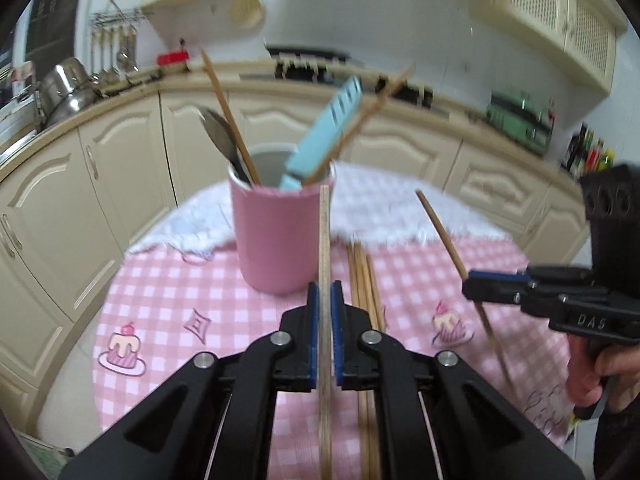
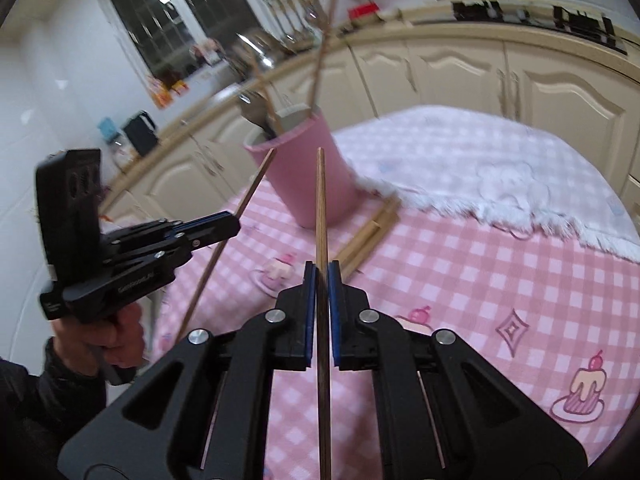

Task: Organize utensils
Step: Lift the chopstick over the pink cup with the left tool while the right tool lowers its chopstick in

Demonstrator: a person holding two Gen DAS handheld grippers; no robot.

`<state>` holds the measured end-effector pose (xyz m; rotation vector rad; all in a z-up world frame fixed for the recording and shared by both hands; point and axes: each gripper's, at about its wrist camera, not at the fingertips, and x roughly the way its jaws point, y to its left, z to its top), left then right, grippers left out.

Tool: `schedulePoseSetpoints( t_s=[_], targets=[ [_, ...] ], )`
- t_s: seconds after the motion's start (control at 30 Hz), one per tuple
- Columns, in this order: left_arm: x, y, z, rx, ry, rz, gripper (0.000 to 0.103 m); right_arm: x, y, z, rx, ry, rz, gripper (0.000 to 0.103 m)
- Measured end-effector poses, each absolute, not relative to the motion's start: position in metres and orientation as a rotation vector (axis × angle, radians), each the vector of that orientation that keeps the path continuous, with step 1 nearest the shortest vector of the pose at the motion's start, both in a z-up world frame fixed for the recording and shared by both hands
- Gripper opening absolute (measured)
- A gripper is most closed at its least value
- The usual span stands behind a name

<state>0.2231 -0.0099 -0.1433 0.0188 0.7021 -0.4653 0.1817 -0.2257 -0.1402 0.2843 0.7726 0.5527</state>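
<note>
Two grippers, left gripper (image 1: 325,294) and right gripper (image 2: 322,276), one chopstick (image 1: 325,236) each, one pink cup (image 1: 280,236)

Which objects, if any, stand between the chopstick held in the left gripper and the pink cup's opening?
Nothing visible blocks it. The left gripper holds its chopstick just short of the pink cup; a spoon, blue tool and other chopsticks already crowd its mouth.

The right gripper (image 2: 322,276) sits at six o'clock, its blue pads clamped on a wooden chopstick (image 2: 321,208) that points toward twelve at the pink cup (image 2: 316,176). At nine o'clock the left gripper (image 2: 230,222), held by a hand (image 2: 108,336), pinches a second chopstick (image 2: 224,240) that slants across it. More chopsticks (image 2: 370,236) lie on the pink checked tablecloth (image 2: 460,272) beside the cup, near a white towel (image 2: 480,172) at two o'clock.
</note>
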Motion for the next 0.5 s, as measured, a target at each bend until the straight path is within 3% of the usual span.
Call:
schedulePoseSetpoints(
  t_s=[0.5],
  targets=[
    [0.213,0.015,-0.077,-0.141,0.376,-0.362,0.005,0.186,-0.226,-0.085,0.362,0.553,0.631,0.006]
  ],
)
